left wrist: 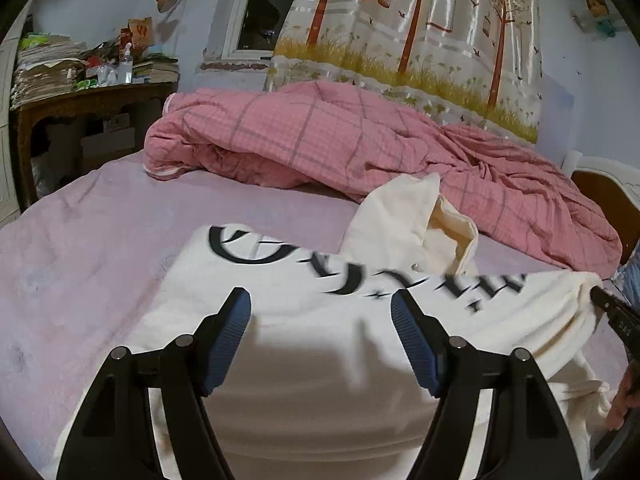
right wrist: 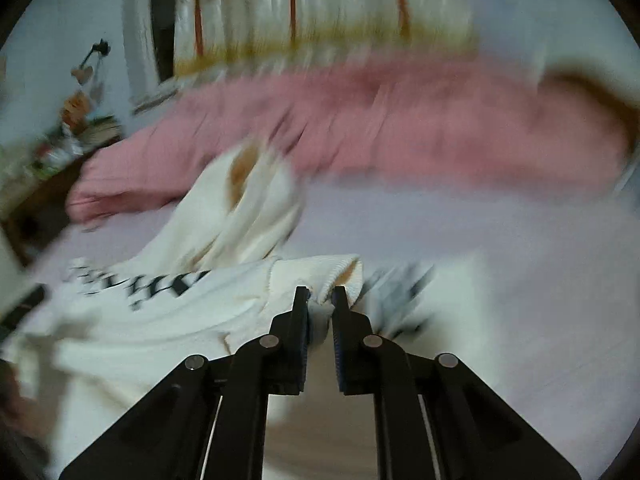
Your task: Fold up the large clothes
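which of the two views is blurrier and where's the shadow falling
Right wrist view: heavy motion smear over the pink quilt and curtain; only the right gripper, shut on a ribbed edge of the cream hoodie, stays sharp. Left wrist view: mostly crisp, with slight smear on the hoodie's black lettering; the open left gripper casts a soft shadow on the cloth below it.

Black gothic lettering on cream sweatshirt (left wrist: 304, 320): blurred, unreadable.
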### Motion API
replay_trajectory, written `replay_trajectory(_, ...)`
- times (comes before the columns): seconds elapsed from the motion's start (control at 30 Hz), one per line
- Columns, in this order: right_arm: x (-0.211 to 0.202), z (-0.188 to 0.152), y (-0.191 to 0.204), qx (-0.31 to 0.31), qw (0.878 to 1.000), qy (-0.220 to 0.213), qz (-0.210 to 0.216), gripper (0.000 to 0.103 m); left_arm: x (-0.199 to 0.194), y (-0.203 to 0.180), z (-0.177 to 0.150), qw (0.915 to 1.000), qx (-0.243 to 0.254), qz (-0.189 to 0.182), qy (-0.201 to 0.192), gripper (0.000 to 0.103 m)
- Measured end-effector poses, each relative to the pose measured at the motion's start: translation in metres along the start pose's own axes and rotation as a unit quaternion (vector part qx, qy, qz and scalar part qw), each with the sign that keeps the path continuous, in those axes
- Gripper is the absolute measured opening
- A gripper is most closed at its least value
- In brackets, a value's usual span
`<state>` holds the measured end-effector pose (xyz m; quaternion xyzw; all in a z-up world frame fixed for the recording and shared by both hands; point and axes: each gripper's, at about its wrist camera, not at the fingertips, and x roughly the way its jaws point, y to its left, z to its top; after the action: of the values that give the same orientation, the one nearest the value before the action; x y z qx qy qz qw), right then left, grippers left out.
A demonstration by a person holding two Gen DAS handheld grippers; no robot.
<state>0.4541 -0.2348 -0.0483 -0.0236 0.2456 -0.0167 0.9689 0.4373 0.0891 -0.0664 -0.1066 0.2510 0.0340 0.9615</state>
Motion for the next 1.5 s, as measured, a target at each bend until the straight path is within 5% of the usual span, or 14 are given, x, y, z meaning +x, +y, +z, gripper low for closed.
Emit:
replay_trajectory(0.23, 0.070, -0.029, -0.035, 0.068, 0.981, 0.175, 0.039, 0.018, 0.049, 0.009, -0.014, 0.9903, -0.003, 0.065, 0.123, 0.071)
replay_trajectory(0.33, 0.054, -0.021, -0.056, 0.115, 0.984, 0.134, 0.037, 0.040, 0.051, 0.009, -0.015, 0.9894, -0.002, 0.074, 0.124, 0.071)
replay_trajectory(0.4, 0.033, -0.013, -0.068, 0.137, 0.987, 0.072, 0.038, 0.066, 0.051, 0.007, -0.017, 0.9890, 0.002, 0.079, 0.125, 0.071)
replay_trajectory(0.47, 0.022, -0.005, -0.073, 0.151, 0.986, 0.039, 0.061, 0.066, 0.052, 0.007, -0.018, 0.9885, 0.003, 0.081, 0.128, 0.071)
replay_trajectory(0.53, 0.025, -0.003, -0.072, 0.156, 0.981, 0.051, 0.106, 0.066, 0.052, 0.008, -0.018, 0.9890, 0.002, 0.078, 0.126, 0.071)
replay_trajectory(0.63, 0.056, -0.010, -0.057, 0.136, 0.974, 0.129, 0.131, 0.066, 0.051, 0.008, -0.017, 0.9899, -0.001, 0.071, 0.123, 0.071)
replay_trajectory(0.73, 0.089, -0.031, -0.032, 0.079, 0.967, 0.215, 0.108, 0.061, 0.052, 0.007, -0.018, 0.9899, 0.002, 0.066, 0.125, 0.073)
replay_trajectory(0.93, 0.084, -0.045, -0.024, 0.033, 0.958, 0.263, 0.107, 0.062, 0.052, 0.001, -0.019, 0.9887, 0.018, 0.073, 0.129, 0.075)
replay_trajectory(1.37, 0.064, -0.052, -0.042, 0.006, 0.958, 0.272, 0.088, 0.083, 0.060, -0.008, -0.023, 0.9848, 0.047, 0.092, 0.139, 0.084)
replay_trajectory(1.5, 0.063, -0.047, -0.044, 0.010, 0.961, 0.264, 0.083, 0.084, 0.048, -0.007, -0.018, 0.9904, 0.040, 0.060, 0.118, 0.083)
